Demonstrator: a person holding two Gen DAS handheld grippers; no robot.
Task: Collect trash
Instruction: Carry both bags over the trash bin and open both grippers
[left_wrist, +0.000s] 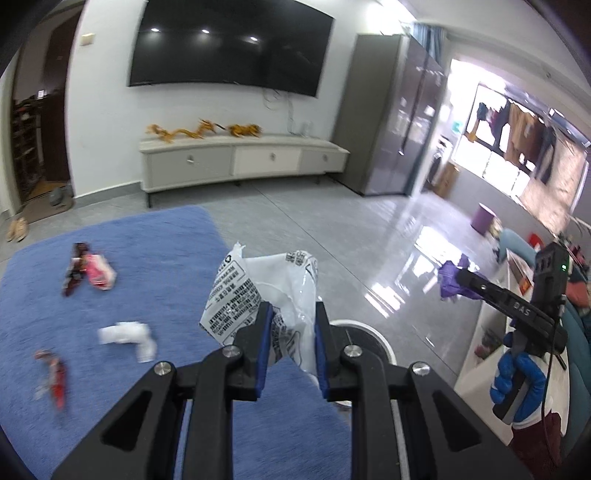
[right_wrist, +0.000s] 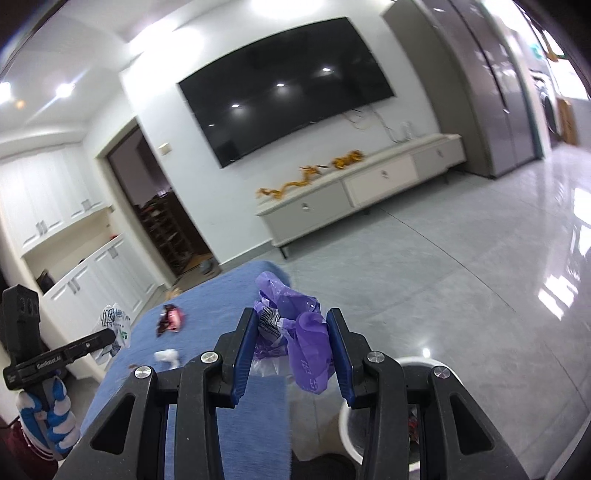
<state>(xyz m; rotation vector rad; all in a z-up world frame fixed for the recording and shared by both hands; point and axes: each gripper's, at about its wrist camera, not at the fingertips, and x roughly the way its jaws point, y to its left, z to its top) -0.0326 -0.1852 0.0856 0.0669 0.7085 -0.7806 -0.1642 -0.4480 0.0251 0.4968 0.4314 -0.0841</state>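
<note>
Left gripper (left_wrist: 291, 332): lifted above the blue rug (left_wrist: 155, 266); its blue-padded fingers are narrow and clamp a crumpled white plastic wrapper with black print (left_wrist: 258, 291).
Right gripper (right_wrist: 291, 343): also lifted, fingers narrow, holding a crumpled purple plastic bag (right_wrist: 306, 332) together with a small black-and-white striped scrap (right_wrist: 269, 322).
Right gripper in the left view (left_wrist: 452, 284): at the right side, the purple bag hanging at its tip, and a blue-gloved hand (left_wrist: 517, 380) on the handle.
Trash bin: round white bin (right_wrist: 421, 363) on the grey floor, just under the right gripper; in the left view only part of its rim (left_wrist: 369, 328) shows behind the fingers.
Trash on the rug: a pink and dark wrapper (left_wrist: 90, 269), a white crumpled paper (left_wrist: 129, 338), a red wrapper (left_wrist: 55, 376), all apart from each other.
Room behind: a wall television (left_wrist: 229, 44) above a low white cabinet (left_wrist: 240, 158) carrying a golden dragon ornament (left_wrist: 203, 129).
</note>
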